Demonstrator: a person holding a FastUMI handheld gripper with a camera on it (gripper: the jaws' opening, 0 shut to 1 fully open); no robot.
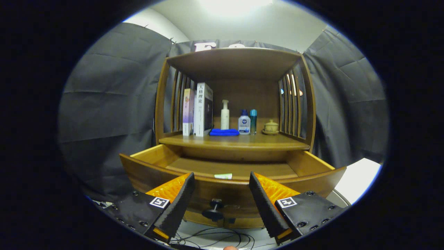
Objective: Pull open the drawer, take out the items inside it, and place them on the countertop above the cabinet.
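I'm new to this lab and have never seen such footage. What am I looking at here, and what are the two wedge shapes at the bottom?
The wedges are the two fingers of hand-held tongs that a person carries; the camera rides on them and looks forward, so the image bulges like a fisheye. The fingers stand apart and hold nothing. Between them is the knob of a wooden drawer, already pulled open. Inside, near its front wall, lies a small white and green item. Above is the countertop with books, a white pump bottle, a folded blue cloth, two smaller bottles and a small lidded pot.
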